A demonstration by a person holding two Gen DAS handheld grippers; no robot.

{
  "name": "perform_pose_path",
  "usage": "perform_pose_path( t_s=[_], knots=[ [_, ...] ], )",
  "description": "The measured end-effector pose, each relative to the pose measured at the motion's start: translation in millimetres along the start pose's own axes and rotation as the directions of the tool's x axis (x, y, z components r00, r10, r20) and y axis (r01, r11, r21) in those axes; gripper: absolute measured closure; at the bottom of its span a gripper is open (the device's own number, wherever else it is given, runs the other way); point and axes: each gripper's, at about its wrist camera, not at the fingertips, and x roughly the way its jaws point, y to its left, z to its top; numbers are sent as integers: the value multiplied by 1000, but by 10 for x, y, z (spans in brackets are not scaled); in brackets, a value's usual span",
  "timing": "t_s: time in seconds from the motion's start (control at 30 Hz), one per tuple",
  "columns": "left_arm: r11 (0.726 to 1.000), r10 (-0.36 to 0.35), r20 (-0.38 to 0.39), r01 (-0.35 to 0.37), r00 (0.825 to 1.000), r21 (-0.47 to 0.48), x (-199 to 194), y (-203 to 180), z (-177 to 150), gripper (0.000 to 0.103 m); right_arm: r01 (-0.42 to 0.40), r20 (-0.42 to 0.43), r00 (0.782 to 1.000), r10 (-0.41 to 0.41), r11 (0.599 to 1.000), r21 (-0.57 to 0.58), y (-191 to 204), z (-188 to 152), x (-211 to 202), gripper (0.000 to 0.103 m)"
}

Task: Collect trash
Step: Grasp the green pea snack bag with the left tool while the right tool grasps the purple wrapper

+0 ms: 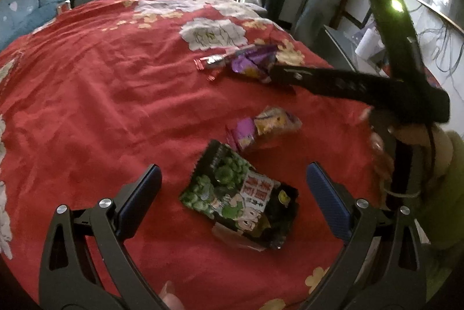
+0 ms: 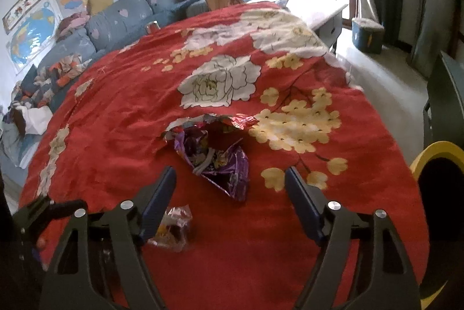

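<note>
A: Surface under my fingers?
B: One bed, covered by a red spread (image 1: 101, 95) printed with white and yellow flowers, wrinkled.
A: Items lying on it?
B: Nearest me, a green-and-black snack packet (image 1: 240, 200), flat, torn open at one end. Just beyond it, a small purple-and-yellow wrapper (image 1: 261, 130). Farther off, a crumpled purple bag (image 2: 217, 156), mouth open. Just beside that, a red-and-silver wrapper (image 1: 211, 62).
A: Any touching?
B: The green packet and the small wrapper lie apart.
</note>
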Motion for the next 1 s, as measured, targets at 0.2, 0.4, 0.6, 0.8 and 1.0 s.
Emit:
perform_pose_path(
  t_s=[0.2, 0.4, 0.6, 0.8, 1.0],
  knots=[
    [999, 15, -29, -14, 999, 43, 82, -89, -86, 18, 1, -19, 1000, -1, 1000, -4, 20, 31, 153, 44],
    [996, 36, -33, -33, 999, 82, 90, -146, -121, 29, -36, -15, 999, 36, 999, 6, 8, -19, 136, 60],
    [995, 40, -38, -36, 998, 97, 84, -168, -126, 35, -56, -7, 998, 56, 998, 35, -22, -92, 40, 69],
    [993, 31, -40, -26, 999, 116, 77, -202, -126, 43, -57, 18, 998, 55, 996, 70, -90, -174, -93, 73],
    [993, 8, -33, -4, 999, 120, 18, -210, -92, 61, -53, 47, 998, 49, 993, 101, -185, -252, -264, 73]
  ],
)
